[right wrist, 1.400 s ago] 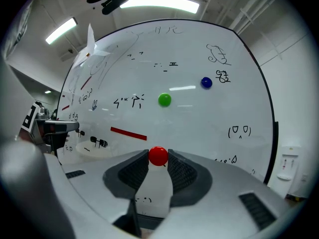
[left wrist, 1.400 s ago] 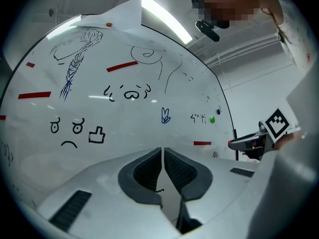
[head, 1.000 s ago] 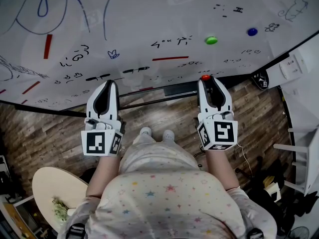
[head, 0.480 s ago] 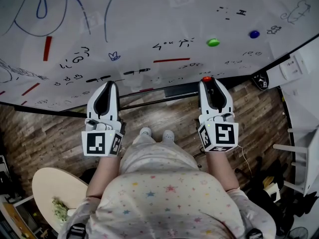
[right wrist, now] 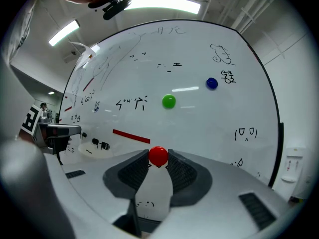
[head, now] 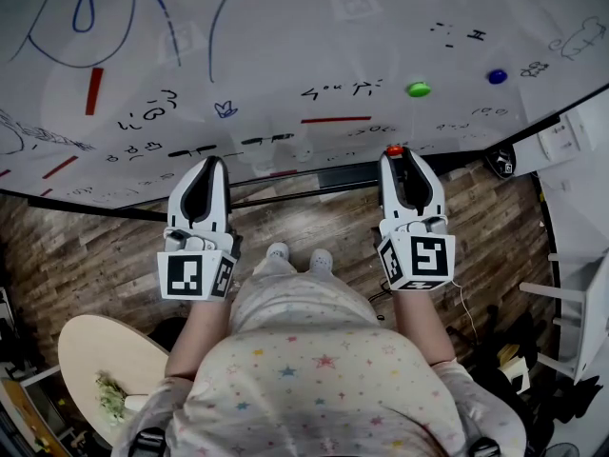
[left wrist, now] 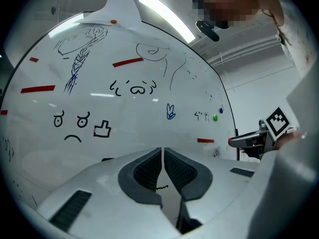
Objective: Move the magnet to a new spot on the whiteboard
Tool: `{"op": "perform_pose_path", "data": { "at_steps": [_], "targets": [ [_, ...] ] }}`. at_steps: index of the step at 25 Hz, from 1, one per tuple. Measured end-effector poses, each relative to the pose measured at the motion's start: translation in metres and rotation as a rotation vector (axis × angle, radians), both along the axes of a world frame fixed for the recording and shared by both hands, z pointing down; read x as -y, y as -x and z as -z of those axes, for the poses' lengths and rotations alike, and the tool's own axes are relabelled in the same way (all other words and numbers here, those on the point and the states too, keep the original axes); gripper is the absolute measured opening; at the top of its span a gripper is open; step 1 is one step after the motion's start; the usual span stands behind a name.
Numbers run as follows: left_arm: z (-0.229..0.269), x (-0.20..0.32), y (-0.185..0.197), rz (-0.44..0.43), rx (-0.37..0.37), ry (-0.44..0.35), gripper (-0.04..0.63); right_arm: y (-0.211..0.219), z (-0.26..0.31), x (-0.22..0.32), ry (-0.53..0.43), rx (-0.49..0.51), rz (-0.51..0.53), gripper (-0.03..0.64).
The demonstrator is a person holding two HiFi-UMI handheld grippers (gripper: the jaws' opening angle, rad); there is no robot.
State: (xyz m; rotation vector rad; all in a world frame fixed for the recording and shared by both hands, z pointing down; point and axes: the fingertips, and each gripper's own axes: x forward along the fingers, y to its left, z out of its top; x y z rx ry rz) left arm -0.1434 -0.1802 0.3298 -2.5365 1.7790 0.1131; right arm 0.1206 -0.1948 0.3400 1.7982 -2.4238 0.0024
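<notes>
Right gripper (head: 394, 157) has its jaws pinched on the red magnet (right wrist: 158, 156), low centre in its own view, close to the whiteboard (head: 285, 36), below the green magnet (right wrist: 169, 101). Left gripper (left wrist: 162, 156) is nearly closed, nothing in it.

Whiteboard (head: 285, 27) scribbles (head: 335, 90) unreadable; no legible text anywhere.

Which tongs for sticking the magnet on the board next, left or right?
Right. The right tongs grip the red magnet close to the whiteboard; the left tongs are shut and empty.
</notes>
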Motion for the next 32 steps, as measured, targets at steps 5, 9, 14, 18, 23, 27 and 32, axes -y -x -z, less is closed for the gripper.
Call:
{"op": "perform_pose_path", "data": {
  "at_steps": [5,9,14,18,23,27,32],
  "targets": [
    [-0.001,0.001,0.002,0.013,-0.001,0.003,0.026,0.003,-0.002,0.007,0.003,0.004,0.013,0.120],
    [-0.003,0.001,0.004,0.024,-0.002,0.006,0.026,0.006,-0.004,0.011,0.007,0.008,0.026,0.120],
    [-0.005,0.002,0.005,0.037,-0.002,0.011,0.026,0.010,-0.007,0.016,0.012,0.012,0.041,0.120],
    [-0.006,0.004,0.004,0.040,0.001,0.015,0.026,0.010,-0.010,0.020,0.019,0.012,0.048,0.120],
    [-0.008,0.008,0.005,0.046,0.003,0.021,0.026,0.011,-0.014,0.026,0.029,0.016,0.054,0.120],
    [-0.009,0.011,0.004,0.045,0.001,0.023,0.026,0.011,-0.018,0.031,0.037,0.017,0.058,0.120],
    [-0.009,0.013,0.004,0.044,-0.005,0.023,0.026,0.012,-0.025,0.036,0.050,0.011,0.064,0.120]
  ]
}}
